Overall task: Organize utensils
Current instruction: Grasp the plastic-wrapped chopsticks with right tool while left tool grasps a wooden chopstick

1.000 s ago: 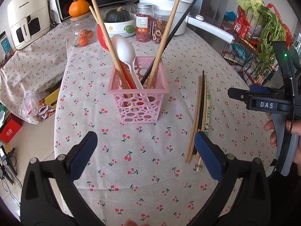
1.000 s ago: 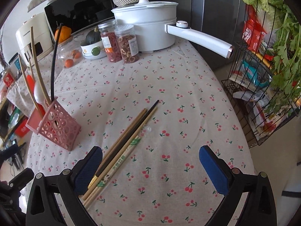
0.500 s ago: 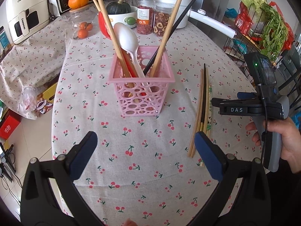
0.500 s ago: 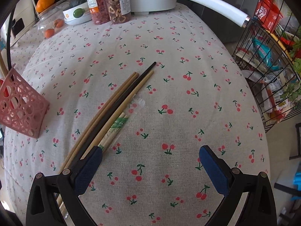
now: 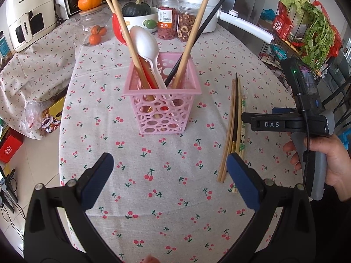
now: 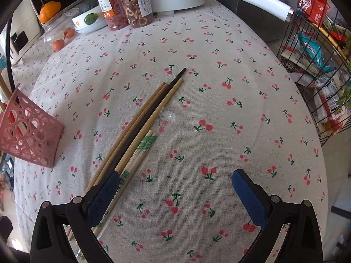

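**Right gripper lined up on loose chopsticks, nothing gripped**

Chopsticks (image 6: pixel 140 129) lie bundled flat on the tablecloth (image 6: pixel 219 100), beside the basket (image 5: pixel 162 103), probably staged for loading. Basket already holds upright chopsticks and a spoon (image 5: pixel 145 43). Right gripper (image 6: pixel 175 192) is low over the cloth, jaws wide apart; the bundle passes under its left finger (image 6: pixel 103 195), mostly outside the gap, so it needs shifting left. Left gripper (image 5: pixel 167 182) hovers, jaws apart, empty, facing the basket.

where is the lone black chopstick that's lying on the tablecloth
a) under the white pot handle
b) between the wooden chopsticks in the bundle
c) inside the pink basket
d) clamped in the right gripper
b: the black chopstick lies flat among the wooden chopsticks, and the open right gripper holds nothing.
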Demonstrator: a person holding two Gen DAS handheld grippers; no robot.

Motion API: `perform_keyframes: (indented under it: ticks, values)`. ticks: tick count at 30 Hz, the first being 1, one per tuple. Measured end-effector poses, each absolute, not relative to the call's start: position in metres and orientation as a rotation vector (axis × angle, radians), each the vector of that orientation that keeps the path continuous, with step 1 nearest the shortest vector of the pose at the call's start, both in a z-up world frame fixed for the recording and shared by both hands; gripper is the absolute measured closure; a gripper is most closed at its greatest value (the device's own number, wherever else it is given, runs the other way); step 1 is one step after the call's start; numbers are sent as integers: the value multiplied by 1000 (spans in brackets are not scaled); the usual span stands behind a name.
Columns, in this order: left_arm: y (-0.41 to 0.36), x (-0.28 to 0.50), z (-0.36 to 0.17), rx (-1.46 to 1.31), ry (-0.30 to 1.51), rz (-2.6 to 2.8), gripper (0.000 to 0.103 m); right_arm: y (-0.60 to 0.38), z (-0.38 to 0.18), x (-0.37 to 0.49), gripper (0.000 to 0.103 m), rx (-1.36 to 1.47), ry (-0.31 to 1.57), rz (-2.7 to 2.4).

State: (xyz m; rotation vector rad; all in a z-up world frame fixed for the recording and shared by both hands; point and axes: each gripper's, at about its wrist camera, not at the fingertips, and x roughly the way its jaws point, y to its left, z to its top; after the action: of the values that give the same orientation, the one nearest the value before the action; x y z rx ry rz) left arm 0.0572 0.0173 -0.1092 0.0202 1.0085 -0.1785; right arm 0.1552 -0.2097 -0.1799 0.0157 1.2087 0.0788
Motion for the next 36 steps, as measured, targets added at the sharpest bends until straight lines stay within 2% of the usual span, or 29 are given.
perform_keyframes:
  ticks: [12, 16, 23, 25, 27, 28, 30, 31, 32, 33, 36]
  values:
    - [15, 56, -111, -26, 954, -190, 1, -200, -183, 158, 0, -37, 1196, 70]
    - [16, 58, -118, -53, 989, -188, 1, -196, -184, 157, 0, -65, 1192, 76]
    - [5, 56, -125, 53, 1018, -187, 1, -196, -184, 156, 0, -92, 1207, 122]
    - [0, 56, -128, 123, 1037, -187, 1, -192, -178, 148, 9, -110, 1190, 154]
    - [-7, 54, -131, 178, 1047, -191, 1, -186, -173, 141, 37, -136, 1175, 201]
    - [-9, 53, -132, 189, 1052, -198, 1, -183, -171, 137, 44, -146, 1172, 219]
    - [-12, 53, -132, 187, 1066, -219, 1, -181, -169, 133, 67, -158, 1172, 246]
    - [-14, 52, -132, 179, 1073, -228, 1, -181, -168, 132, 72, -162, 1175, 256]
    - [-15, 53, -131, 171, 1081, -237, 1, -183, -168, 132, 83, -159, 1181, 261]
    - [-19, 52, -131, 164, 1087, -245, 1, -186, -168, 132, 88, -152, 1187, 264]
    - [-31, 50, -129, 156, 1081, -273, 1, -200, -167, 134, 96, -119, 1206, 255]
